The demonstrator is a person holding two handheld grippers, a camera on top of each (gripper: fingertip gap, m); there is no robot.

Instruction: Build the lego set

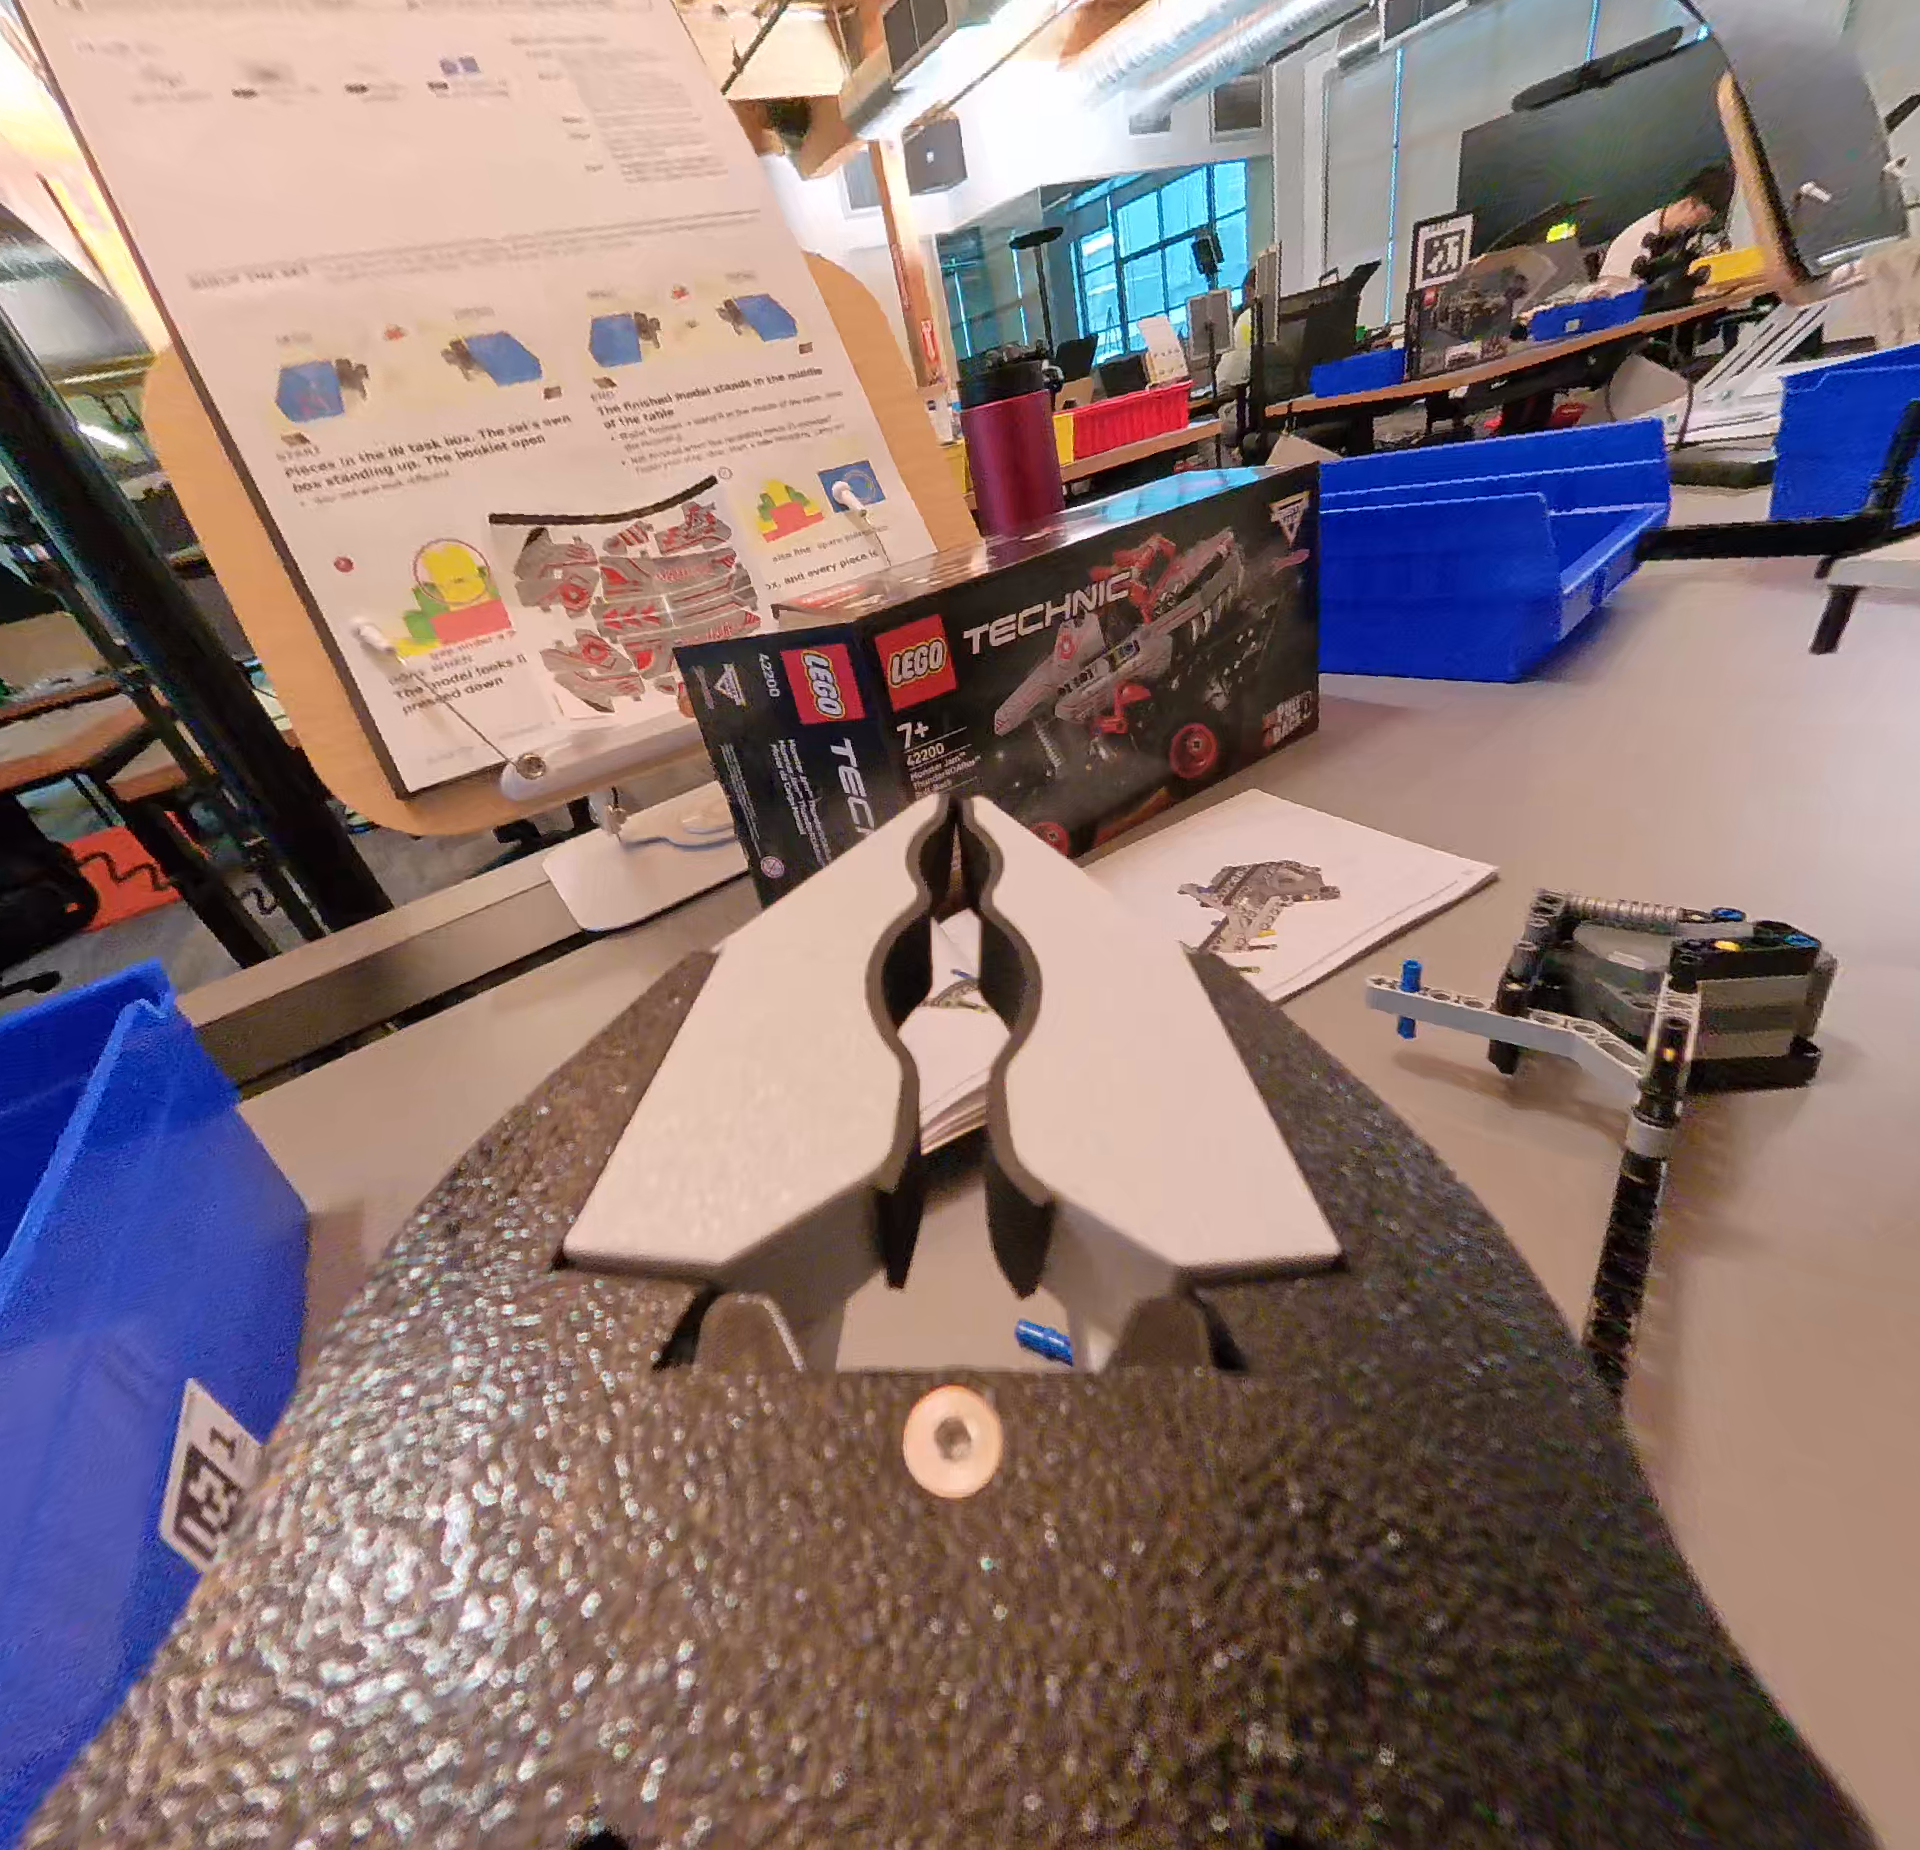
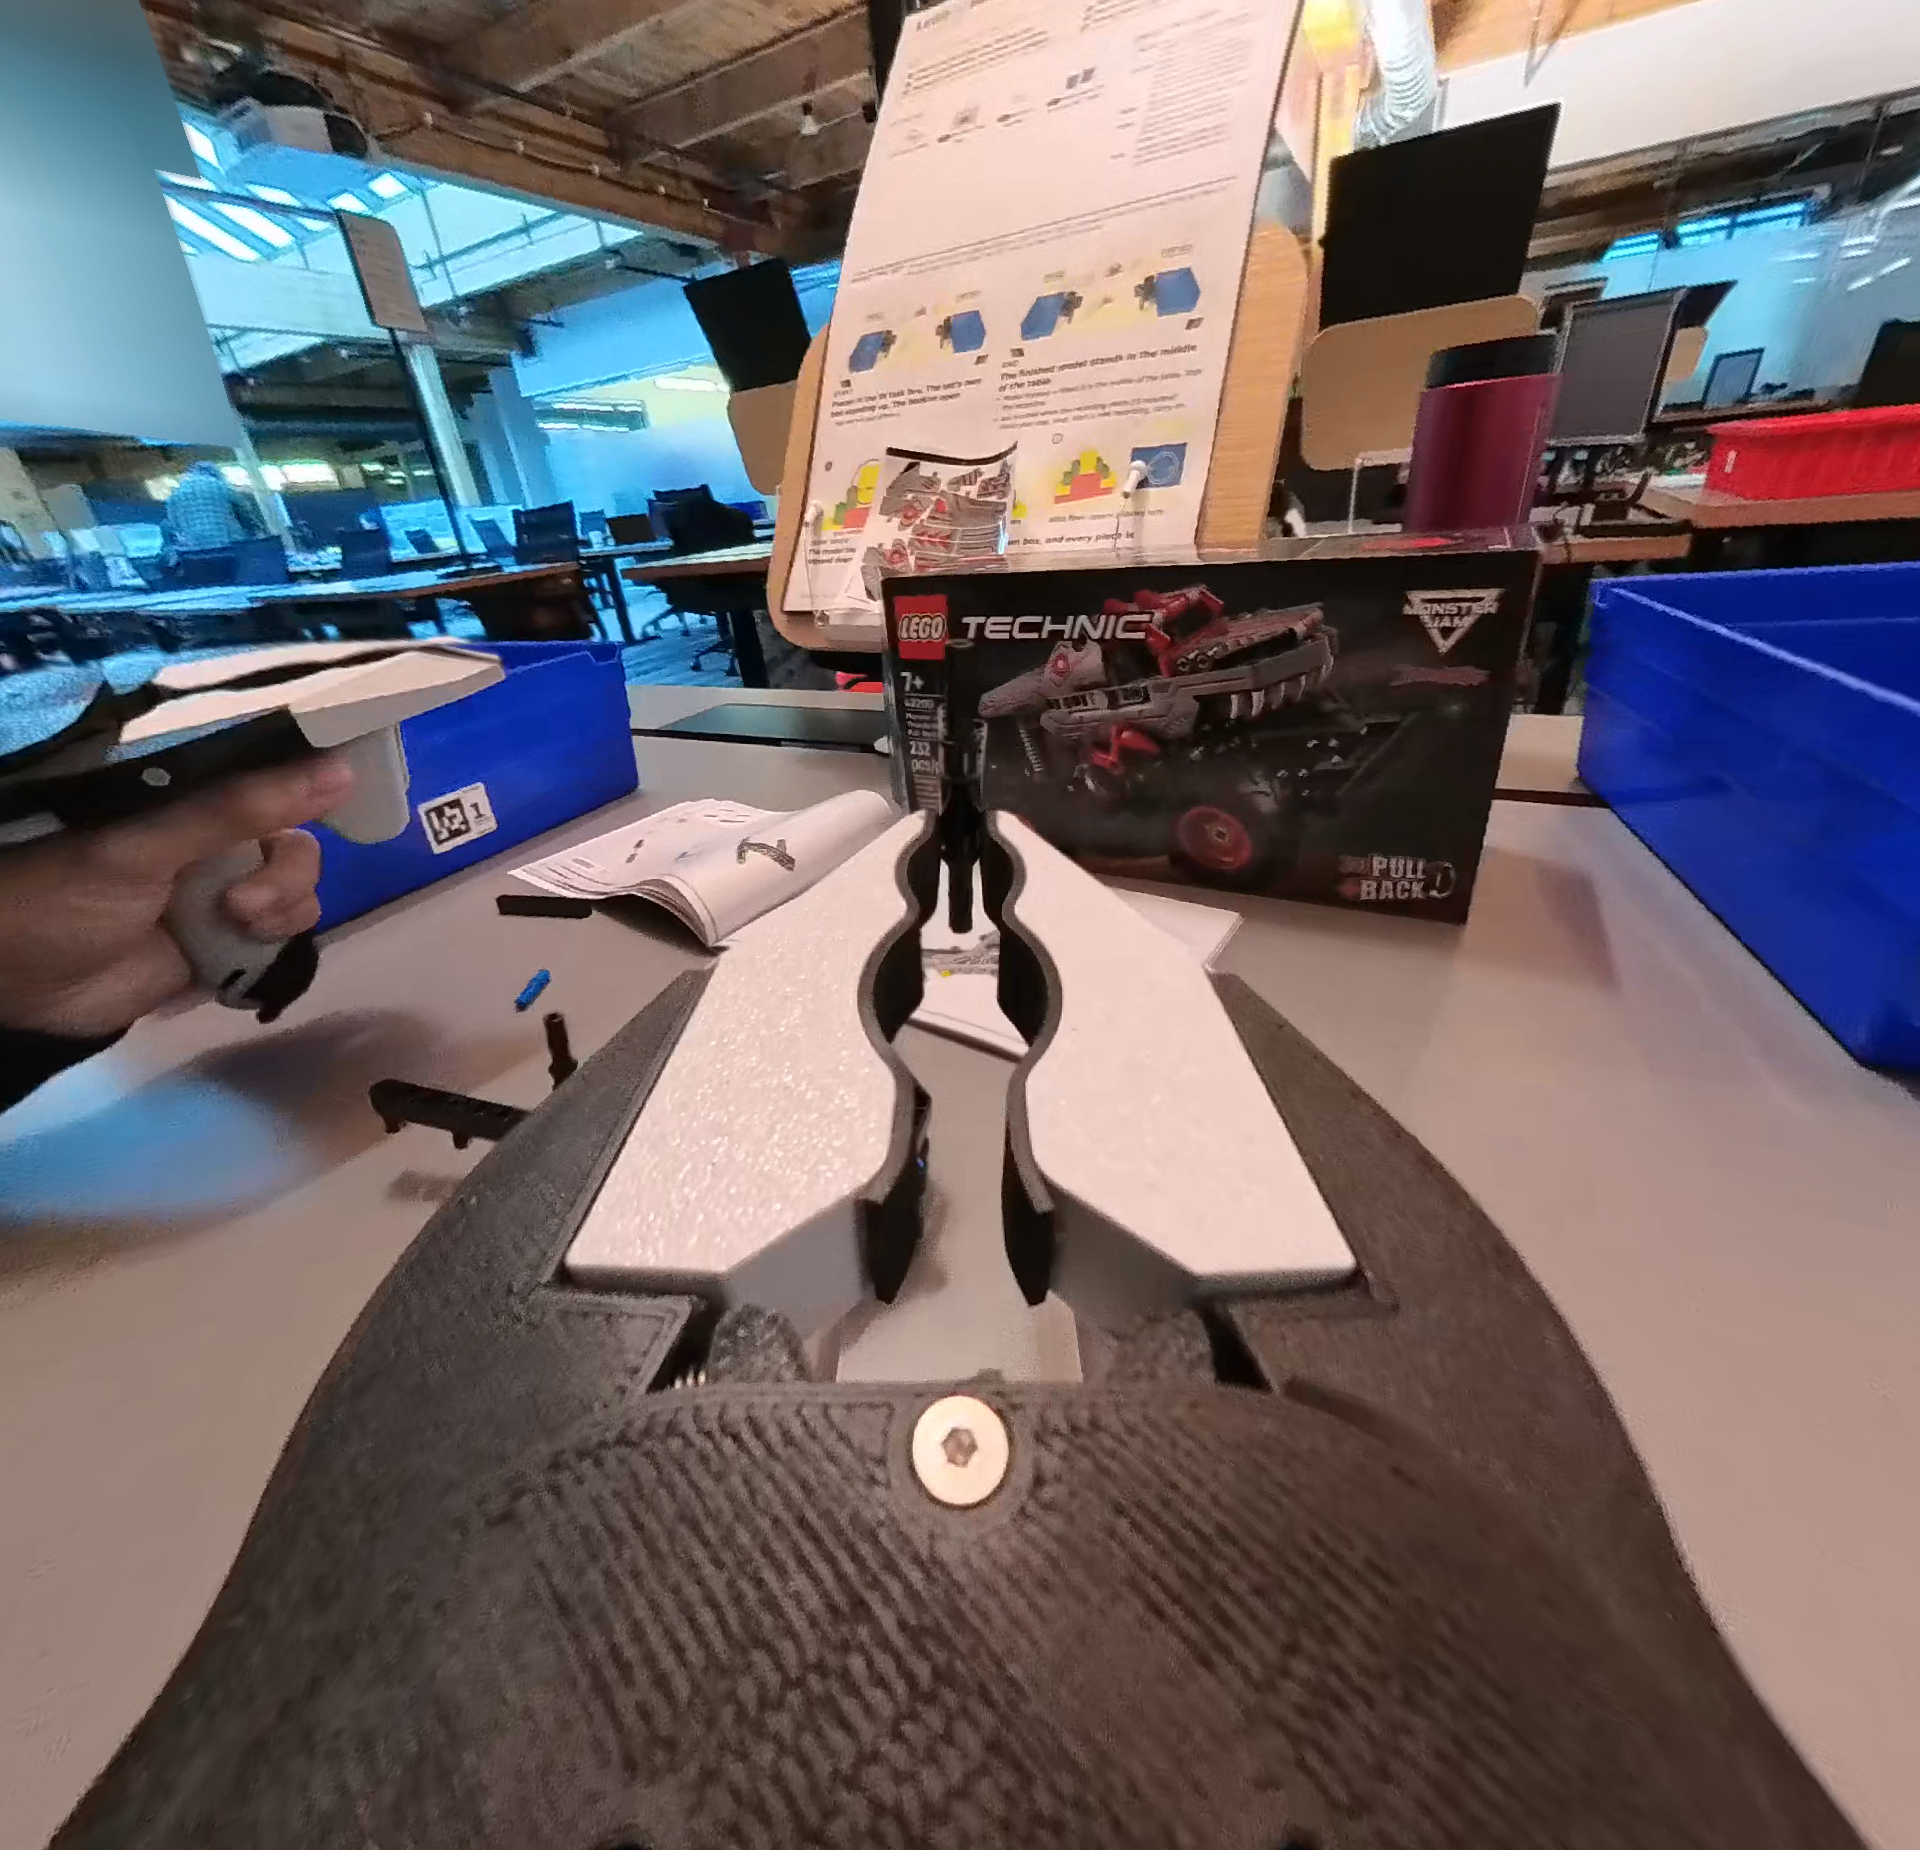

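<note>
Lego chassis (image 1: 1652, 1000), half-built, sits on the tabletop (image 1: 1558, 761) right of the open booklet (image 1: 1320, 886), while the right tool (image 2: 961, 865) pinches a black axle (image 2: 958, 824) upright, presumably for fitting, and the left tool (image 1: 958, 834) is closed, empty.

My left tongs (image 1: 958, 834) hover with their tips pressed together on nothing, gripped by my hand (image 2: 125, 907) at far left, while my right tongs (image 2: 961, 865), pointing away from me, pinch something thin, black and upright.
</note>
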